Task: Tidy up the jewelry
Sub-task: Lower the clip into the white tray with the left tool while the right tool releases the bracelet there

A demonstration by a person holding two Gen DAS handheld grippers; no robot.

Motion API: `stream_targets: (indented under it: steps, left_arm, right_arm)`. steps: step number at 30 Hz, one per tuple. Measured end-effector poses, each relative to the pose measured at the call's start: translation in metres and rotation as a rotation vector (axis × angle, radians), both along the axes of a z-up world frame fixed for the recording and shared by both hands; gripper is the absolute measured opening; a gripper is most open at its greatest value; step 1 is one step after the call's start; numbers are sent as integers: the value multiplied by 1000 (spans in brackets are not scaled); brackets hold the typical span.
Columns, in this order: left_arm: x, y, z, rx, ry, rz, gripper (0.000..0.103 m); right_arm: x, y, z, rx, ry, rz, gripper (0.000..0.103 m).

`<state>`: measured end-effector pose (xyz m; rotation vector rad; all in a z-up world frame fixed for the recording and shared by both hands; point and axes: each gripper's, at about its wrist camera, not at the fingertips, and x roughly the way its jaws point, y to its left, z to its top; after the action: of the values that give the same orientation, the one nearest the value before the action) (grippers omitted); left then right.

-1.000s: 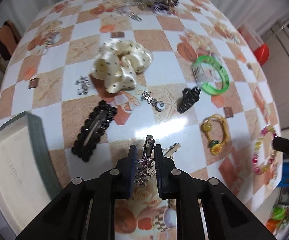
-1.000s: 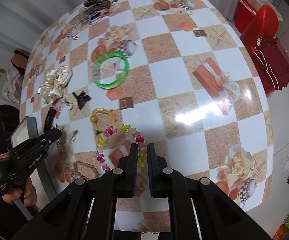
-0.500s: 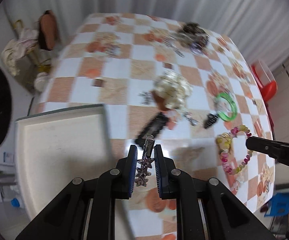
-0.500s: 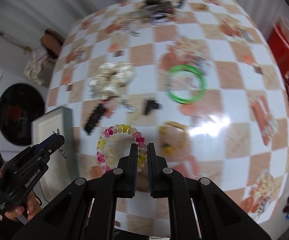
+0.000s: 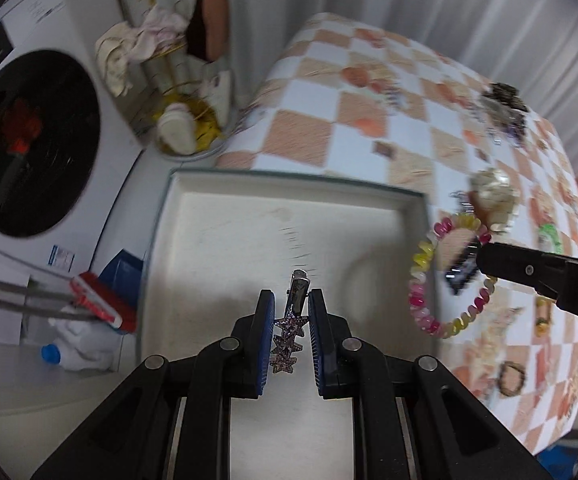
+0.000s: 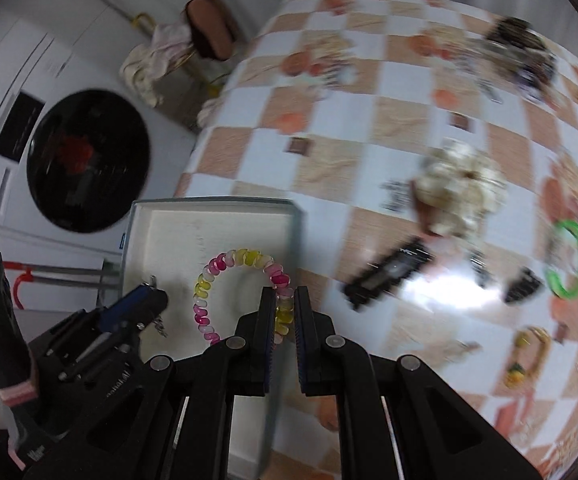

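Left gripper (image 5: 291,334) pinched metal hair clip (image 5: 294,312) with three glittery star charms, held above smooth cream floor of square tray (image 5: 217,240). Tray rim thin, grey-green. Right gripper (image 6: 285,330) clamped on coiled plastic bracelet (image 6: 225,260), pink, yellow and clear segments; loop hung over tray's right side. Glossy checkered tablecloth (image 6: 389,128), orange and white squares, carried cream spotted fabric scrunchie (image 6: 459,188), black beaded oblong barrette (image 6: 389,272), green translucent bangle (image 6: 569,264). All blurred.
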<state>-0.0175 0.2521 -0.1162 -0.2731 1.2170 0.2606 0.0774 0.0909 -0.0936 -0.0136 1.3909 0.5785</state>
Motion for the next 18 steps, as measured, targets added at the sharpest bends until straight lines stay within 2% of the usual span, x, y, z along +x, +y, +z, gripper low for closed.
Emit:
stream_targets:
  steps: [7, 13, 18]
  left_arm:
    - [3, 15, -30, 17, 56, 39, 22]
    - [7, 14, -45, 34, 89, 33, 22]
    - [10, 11, -46, 61, 93, 21, 23]
  right_arm:
    - [5, 46, -30, -35, 9, 38, 10]
    - [11, 59, -54, -88, 33, 38, 10]
    - [16, 66, -68, -118, 60, 36, 10]
